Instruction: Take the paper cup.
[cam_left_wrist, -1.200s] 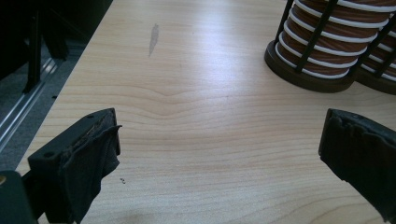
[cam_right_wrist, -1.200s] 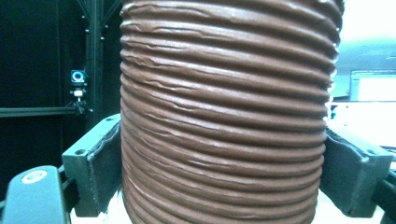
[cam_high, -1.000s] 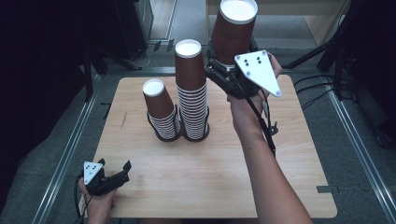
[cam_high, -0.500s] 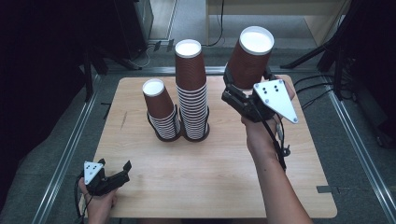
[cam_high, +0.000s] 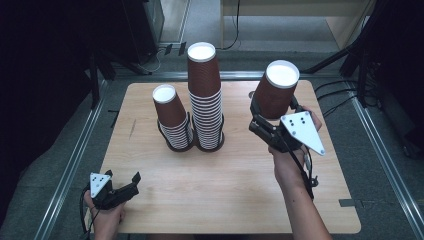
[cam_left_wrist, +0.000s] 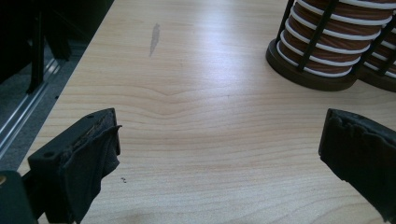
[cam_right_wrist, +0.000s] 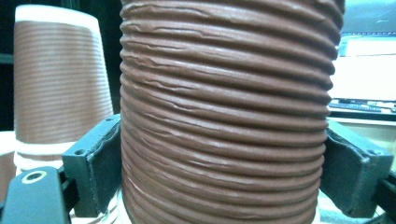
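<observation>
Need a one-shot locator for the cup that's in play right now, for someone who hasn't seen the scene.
Start at the wooden table, then go right of the two cup stacks in black holders. The brown ribbed paper cup there is upside down, white base up, clamped in the right gripper. It is the lone single cup, held apart from both stacks.

There were two stacks of brown ribbed paper cups on the one desk (cam_high: 150, 200): a tall stack (cam_high: 205, 97) and a short stack (cam_high: 172, 117), each in its own black holder. One single cup (cam_high: 275, 90) was apart from them. Two tongs were out, the left tongs (cam_high: 131, 182) and the right tongs (cam_high: 257, 120).
</observation>
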